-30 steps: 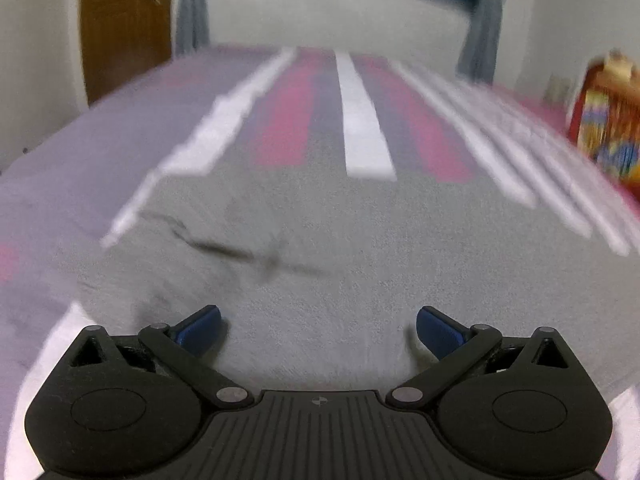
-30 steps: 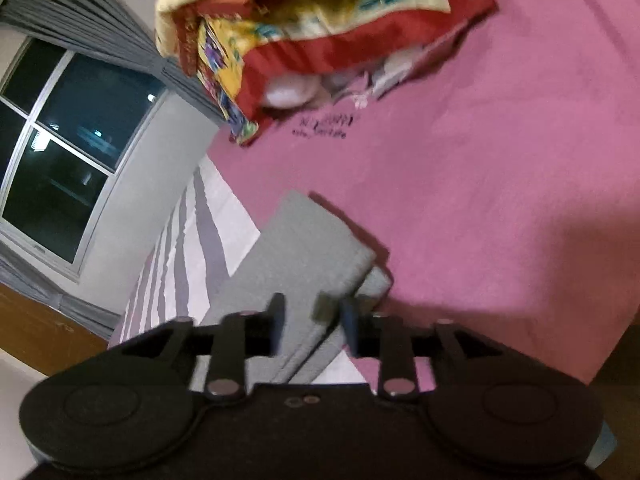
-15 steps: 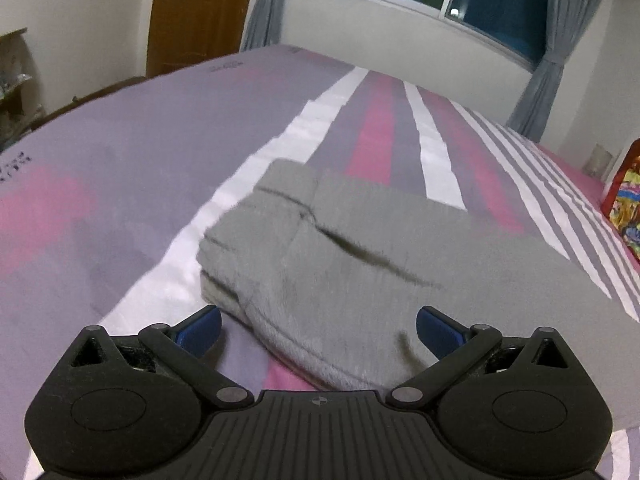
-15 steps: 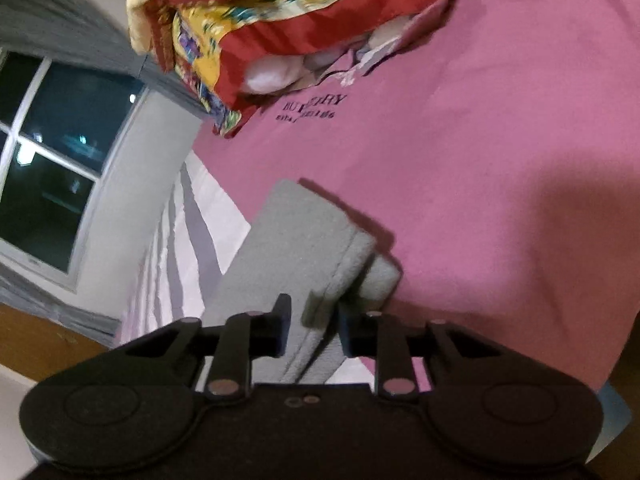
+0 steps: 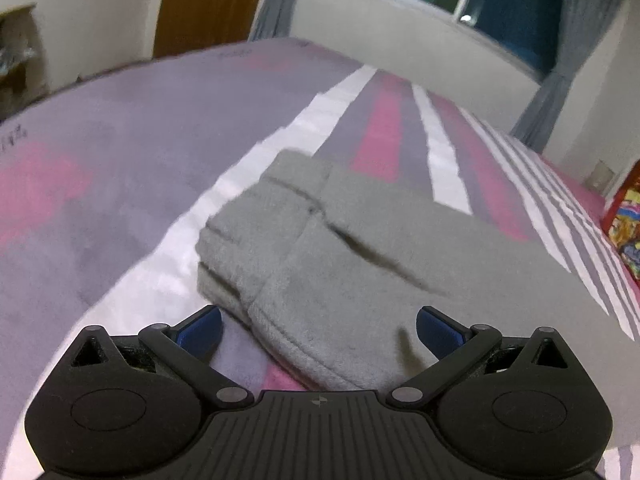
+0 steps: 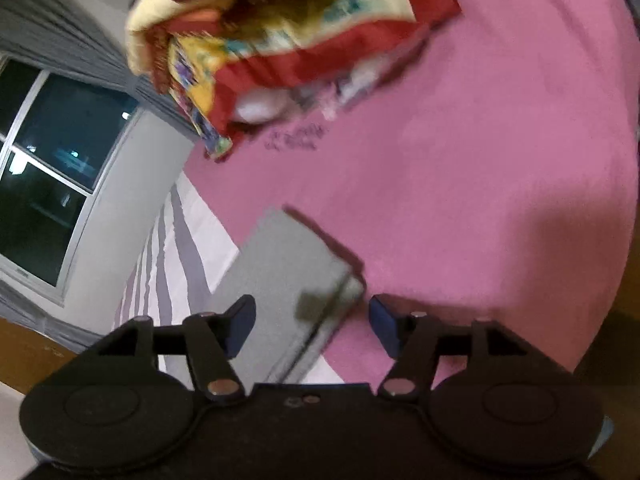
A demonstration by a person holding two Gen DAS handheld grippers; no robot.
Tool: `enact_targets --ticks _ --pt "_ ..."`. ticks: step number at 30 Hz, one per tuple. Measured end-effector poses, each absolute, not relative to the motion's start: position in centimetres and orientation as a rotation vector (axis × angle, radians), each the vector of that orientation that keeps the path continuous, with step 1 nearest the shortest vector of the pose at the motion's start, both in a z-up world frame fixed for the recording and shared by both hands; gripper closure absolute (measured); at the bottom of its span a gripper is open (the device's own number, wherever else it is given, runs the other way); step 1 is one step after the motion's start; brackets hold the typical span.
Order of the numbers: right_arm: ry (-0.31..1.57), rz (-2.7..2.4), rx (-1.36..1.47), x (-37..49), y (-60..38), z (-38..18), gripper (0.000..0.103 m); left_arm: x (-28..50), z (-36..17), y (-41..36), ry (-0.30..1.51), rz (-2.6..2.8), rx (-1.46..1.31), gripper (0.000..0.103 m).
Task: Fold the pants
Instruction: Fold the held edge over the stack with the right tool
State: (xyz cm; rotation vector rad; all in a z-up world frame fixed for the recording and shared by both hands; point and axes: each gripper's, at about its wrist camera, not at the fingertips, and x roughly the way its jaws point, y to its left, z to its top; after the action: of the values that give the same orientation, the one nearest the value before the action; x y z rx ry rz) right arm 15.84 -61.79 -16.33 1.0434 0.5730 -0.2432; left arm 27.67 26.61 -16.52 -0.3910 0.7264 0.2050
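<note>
1. Our right claw (image 6: 312, 328) has just been opening: a half second ago its pads were pinched on the corner of the folded pants (image 6: 288, 276), and now they stand apart on either side of that corner, touching nothing, so the cloth is released
2. The grey pants lie just ahead of this claw and between its fingers, flat on the bed (image 6: 460, 208), their folded edge running away from us toward the window (image 6: 44, 184)
3. We judge that letting go here means this fold is laid down; the bundle holds its shape without our grip
4. Beyond the pants, well apart and past the pink sheet, sits a bright red and yellow patterned blanket (image 6: 288, 36); it is blurred, and more so than in the earlier picture
5. Our left claw (image 5: 318, 326) is spread wide and empty, its blue pads flanking the near hem of the pants (image 5: 360, 272) without pressing it
6. Compared with a second ago, when the grey fleece filled this view in a blur, the left claw has drawn back, so the whole left end of the bundle now shows ahead of it, stacked in layers
7. Farther from the left claw run the white, pink and grey stripes of the bed (image 5: 380, 120), then the wall, a wooden door (image 5: 204, 4) and curtains
8. To us the pants look nearly or fully folded; only a final tidy seems left
</note>
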Motion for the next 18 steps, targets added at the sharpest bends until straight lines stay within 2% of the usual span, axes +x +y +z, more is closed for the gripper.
enact_targets --ticks 2,3,4,6,9,11,14,18 --pt "0.577 -0.256 1.026 17.2 -61.6 -16.6 0.044 28.6 -17.7 26.6 0.776 0.204 -0.422 0.0" --pt "0.595 -0.27 1.004 18.0 -61.4 -16.4 0.058 29.0 -18.0 26.4 0.786 0.213 -0.41 0.0" --pt "0.623 -0.271 0.968 18.7 -61.1 -16.0 0.091 29.4 -18.2 26.1 0.786 0.221 -0.387 0.0" --pt "0.616 -0.229 0.91 19.6 -60.3 -14.5 0.09 30.0 -18.4 25.6 0.797 0.232 -0.353 0.0" --pt "0.471 -0.156 0.836 17.9 -59.5 -11.5 0.09 30.3 -18.4 25.6 0.801 0.231 -0.353 0.0" --pt "0.428 -0.159 0.772 16.9 -59.4 -11.6 0.09 30.2 -18.5 25.8 0.8 0.222 -0.351 0.0" --pt "0.649 -0.255 0.883 18.4 -61.4 -17.2 0.09 30.4 -18.6 25.8 0.802 0.219 -0.343 0.0" --pt "0.625 -0.261 0.879 18.3 -61.1 -16.6 0.088 30.5 -18.4 26.0 0.807 0.214 -0.344 0.0"
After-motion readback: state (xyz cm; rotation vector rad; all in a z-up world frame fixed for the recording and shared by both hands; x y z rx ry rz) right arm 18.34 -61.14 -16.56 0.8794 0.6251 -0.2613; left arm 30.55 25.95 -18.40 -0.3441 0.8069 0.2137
